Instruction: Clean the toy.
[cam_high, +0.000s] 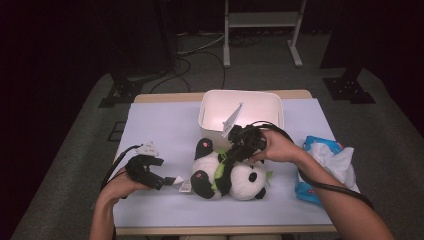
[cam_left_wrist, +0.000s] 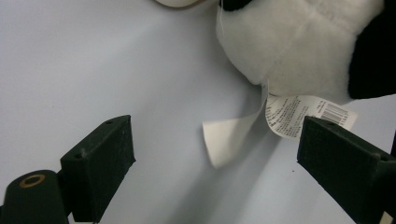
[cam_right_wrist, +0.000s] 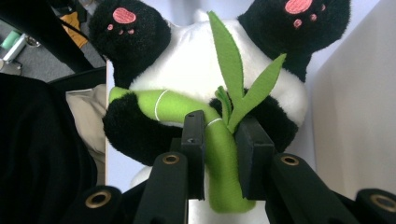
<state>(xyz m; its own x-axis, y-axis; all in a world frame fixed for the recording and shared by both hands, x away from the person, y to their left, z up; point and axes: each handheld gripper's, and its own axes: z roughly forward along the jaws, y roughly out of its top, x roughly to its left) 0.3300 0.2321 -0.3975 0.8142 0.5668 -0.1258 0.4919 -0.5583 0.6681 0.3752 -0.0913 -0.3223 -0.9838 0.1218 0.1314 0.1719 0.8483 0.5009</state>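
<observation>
Right gripper view shows your right gripper (cam_right_wrist: 223, 154) clamped on the green bamboo stalk (cam_right_wrist: 219, 158) the panda (cam_high: 227, 172) hugs, not on its body. The panda lies on the mat (cam_high: 160, 125), just in front of the white bin (cam_high: 240, 107). Your left gripper (cam_left_wrist: 215, 154) stands wide and empty beside the panda's tag (cam_left_wrist: 299, 114). Lift now and the thin felt stalk may stretch or slip, dropping the toy short of the bin; how firmly it is sewn on, I can't tell.
</observation>
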